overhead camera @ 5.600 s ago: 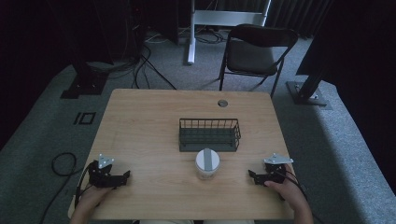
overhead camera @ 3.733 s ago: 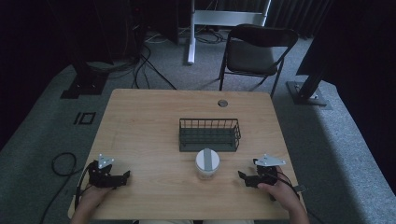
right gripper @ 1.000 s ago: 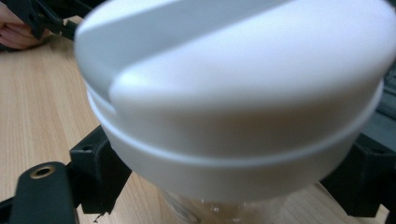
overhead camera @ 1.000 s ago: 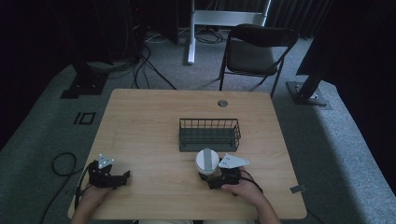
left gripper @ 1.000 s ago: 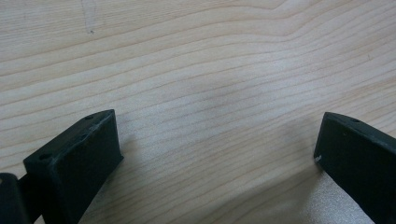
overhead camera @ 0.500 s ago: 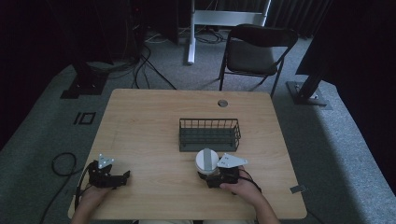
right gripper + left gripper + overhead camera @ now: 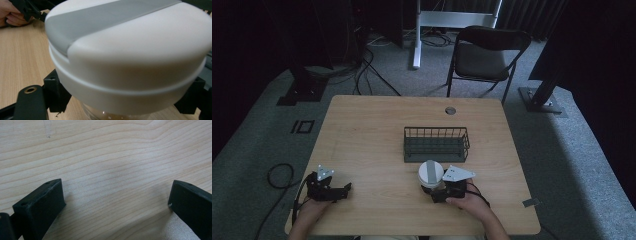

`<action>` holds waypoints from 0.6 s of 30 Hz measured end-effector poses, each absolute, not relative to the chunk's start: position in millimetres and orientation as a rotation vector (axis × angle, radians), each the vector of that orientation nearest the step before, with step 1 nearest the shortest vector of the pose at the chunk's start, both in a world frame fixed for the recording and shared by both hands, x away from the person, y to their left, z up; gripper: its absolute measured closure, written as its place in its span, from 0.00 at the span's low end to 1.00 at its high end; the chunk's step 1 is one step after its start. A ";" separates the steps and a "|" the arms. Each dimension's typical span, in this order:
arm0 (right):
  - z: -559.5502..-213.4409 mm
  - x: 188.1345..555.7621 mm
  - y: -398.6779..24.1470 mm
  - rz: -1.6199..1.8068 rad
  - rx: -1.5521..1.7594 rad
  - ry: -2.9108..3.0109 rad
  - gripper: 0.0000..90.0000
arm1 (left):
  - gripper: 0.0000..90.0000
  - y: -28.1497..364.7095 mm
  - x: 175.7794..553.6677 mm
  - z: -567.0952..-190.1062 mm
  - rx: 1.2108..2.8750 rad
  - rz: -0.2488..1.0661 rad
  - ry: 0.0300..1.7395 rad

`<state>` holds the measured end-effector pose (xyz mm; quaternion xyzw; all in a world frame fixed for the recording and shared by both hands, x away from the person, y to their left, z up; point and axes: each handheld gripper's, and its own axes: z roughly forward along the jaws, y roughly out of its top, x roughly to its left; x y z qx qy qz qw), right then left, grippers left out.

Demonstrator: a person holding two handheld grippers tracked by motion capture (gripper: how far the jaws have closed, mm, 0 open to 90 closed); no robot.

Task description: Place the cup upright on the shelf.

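Note:
A glass jar with a white and grey lid (image 7: pixel 431 173) stands upright on the wooden table (image 7: pixel 372 130), just in front of a black wire basket (image 7: pixel 437 131). My right gripper (image 7: pixel 433 189) is at the jar's near side. In the right gripper view the lid (image 7: pixel 125 50) looms close, and the right gripper (image 7: pixel 123 100) has a black jaw on either side of the jar, just under the lid, with a small gap to the glass. My left gripper (image 7: pixel 343 189) rests open near the table's front left. Bare wood lies between the left gripper's (image 7: pixel 115 200) jaws.
The basket looks empty. A round grommet (image 7: pixel 450 110) sits in the table's far edge. A folding chair (image 7: pixel 484 55) stands behind the table. The other hand (image 7: pixel 10 12) holding its gripper appears at the top left of the right gripper view.
My right gripper has moved left from the table's front right corner up to the jar, and its jaws now stand on either side of it. The left gripper has stayed put.

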<state>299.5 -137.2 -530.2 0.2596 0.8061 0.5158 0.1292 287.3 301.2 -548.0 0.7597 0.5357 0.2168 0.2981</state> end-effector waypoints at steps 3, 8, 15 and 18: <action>-529.0 299.3 -137.1 1.504 0.751 2.352 0.20 | 0.01 301.3 287.3 -548.0 2.017 0.577 1.425; -523.4 299.2 -139.5 1.538 0.757 2.329 0.20 | 0.01 301.3 287.3 -548.0 2.016 0.577 1.427; -511.1 300.1 -143.5 1.530 0.765 2.313 0.20 | 0.01 301.3 287.3 -548.0 2.016 0.577 1.427; -505.0 300.8 -143.9 1.524 0.765 2.307 0.20 | 0.01 301.3 287.3 -548.0 2.016 0.577 1.427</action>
